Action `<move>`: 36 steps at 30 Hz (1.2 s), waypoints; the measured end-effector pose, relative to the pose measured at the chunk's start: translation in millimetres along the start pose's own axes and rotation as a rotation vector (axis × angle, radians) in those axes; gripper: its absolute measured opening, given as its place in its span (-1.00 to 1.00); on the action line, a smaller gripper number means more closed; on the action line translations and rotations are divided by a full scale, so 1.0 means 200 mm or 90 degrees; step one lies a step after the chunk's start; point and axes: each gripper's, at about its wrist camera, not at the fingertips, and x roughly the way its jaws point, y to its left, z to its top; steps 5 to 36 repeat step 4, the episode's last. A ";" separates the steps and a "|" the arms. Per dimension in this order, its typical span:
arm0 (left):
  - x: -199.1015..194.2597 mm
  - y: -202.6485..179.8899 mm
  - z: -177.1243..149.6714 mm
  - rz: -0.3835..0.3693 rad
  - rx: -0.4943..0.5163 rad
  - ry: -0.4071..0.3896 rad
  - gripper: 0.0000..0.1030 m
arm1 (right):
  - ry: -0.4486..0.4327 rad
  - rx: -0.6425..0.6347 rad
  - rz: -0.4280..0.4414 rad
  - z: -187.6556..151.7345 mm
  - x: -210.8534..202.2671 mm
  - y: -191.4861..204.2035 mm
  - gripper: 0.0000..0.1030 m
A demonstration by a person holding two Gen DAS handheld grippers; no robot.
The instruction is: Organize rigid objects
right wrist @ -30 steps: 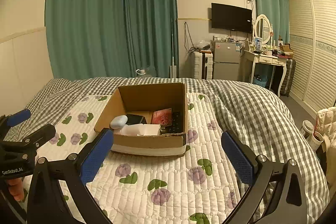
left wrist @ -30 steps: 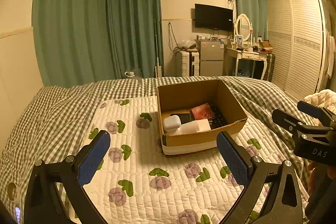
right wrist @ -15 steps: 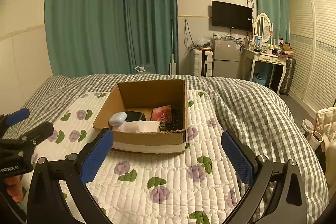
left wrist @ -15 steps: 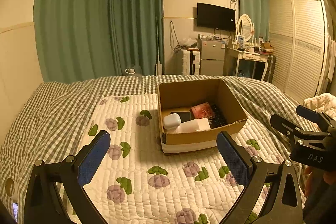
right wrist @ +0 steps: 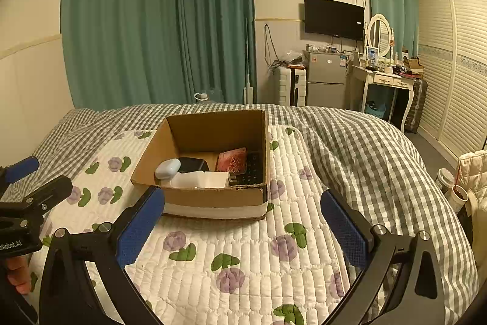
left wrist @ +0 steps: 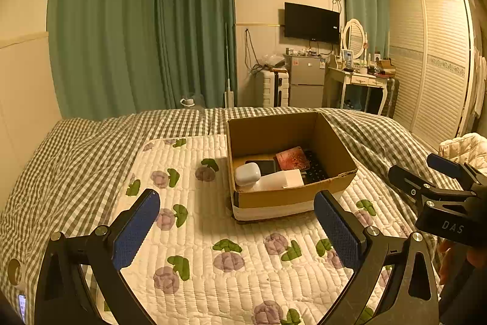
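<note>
**A:** Left wrist view: where do the rigid objects lie, and why there?

**B:** In the box [left wrist: 289, 197], which sits on the quilt [left wrist: 213, 279] spread over the bed [left wrist: 76, 148]. A white case [left wrist: 247, 174], a dark device [left wrist: 264, 166], a red card [left wrist: 292, 158], a white carton [left wrist: 281, 180] and a keypad [left wrist: 315, 169] crowd its near half; the far half is bare. The open top gives access from above.

**A:** How are the tools held?

**B:** The left gripper [left wrist: 236, 229] hangs on the near side of the box, its fingers wide apart and holding nothing. The right gripper [right wrist: 242, 226] does likewise, and the right wrist view centres it on the near wall. Neither touches box or contents.

**A:** Why that spread?

**B:** Probably to straddle an item on descent. The carton, leaning against the near wall, looks easiest to reach; the card, tilted over the keypad, may slip if pinched flat.
</note>
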 end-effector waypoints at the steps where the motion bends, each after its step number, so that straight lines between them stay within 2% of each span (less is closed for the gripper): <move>1: 0.00 0.00 0.00 -0.001 0.000 0.001 1.00 | 0.000 0.000 0.000 0.00 0.00 0.00 1.00; 36: 0.00 -0.01 -0.01 -0.002 0.000 0.001 1.00 | 0.004 -0.001 0.000 0.00 0.01 0.01 1.00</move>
